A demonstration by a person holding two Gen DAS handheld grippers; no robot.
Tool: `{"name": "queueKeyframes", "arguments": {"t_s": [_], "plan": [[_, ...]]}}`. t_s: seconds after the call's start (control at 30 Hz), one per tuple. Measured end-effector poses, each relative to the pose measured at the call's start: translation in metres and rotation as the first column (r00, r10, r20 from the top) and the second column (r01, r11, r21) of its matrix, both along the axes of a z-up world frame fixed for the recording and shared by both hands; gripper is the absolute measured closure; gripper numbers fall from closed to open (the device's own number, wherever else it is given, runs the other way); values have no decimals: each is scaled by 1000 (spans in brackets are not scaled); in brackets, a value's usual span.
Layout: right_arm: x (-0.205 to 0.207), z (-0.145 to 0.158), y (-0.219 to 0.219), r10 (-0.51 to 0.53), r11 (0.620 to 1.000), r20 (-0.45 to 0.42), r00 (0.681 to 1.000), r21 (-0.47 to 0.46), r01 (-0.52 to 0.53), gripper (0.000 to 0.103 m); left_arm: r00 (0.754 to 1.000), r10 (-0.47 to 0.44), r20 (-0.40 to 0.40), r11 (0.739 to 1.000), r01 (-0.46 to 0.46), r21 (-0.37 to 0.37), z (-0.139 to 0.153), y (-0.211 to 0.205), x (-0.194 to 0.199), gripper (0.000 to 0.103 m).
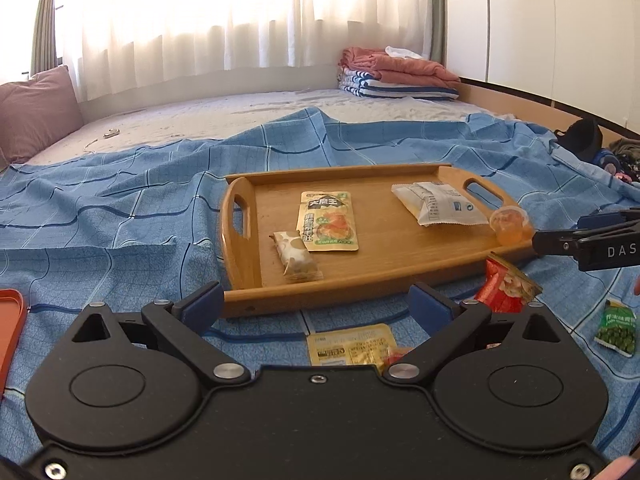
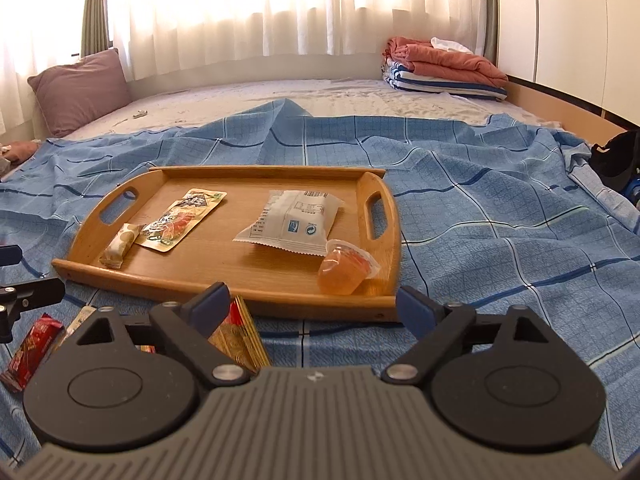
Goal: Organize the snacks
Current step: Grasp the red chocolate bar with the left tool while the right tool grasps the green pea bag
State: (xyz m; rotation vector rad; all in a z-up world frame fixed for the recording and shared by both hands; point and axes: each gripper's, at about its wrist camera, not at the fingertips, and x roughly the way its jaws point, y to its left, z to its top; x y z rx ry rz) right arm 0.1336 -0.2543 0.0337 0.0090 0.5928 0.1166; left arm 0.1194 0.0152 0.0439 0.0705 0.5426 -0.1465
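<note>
Daylight pours through the sheer curtains (image 1: 248, 12) along the top of both my views, blown out to white there (no detail left). The blue sheet (image 2: 480, 208) is evenly lit, shadows soft; edges bow from fisheye distortion.

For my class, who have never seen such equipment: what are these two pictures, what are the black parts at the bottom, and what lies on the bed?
Each picture comes from a camera on a hand-held two-finger gripper, looking along its fingers. The left gripper and right gripper are both open and hold nothing. On the blue checked sheet stands a wooden tray with handles. It carries a white packet, an orange jelly cup, a yellow-green pouch and a small beige wrapped bar. More snack packets lie beside the tray.
</note>
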Motion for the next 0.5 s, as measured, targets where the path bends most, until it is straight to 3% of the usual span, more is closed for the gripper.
{"name": "queueKeyframes", "arguments": {"t_s": [0.5], "plan": [[-88,-27,-17,-30,991,98,995,-125,42,0,998,66,-17,998,-66,-2,-30,18,-52,4]]}}
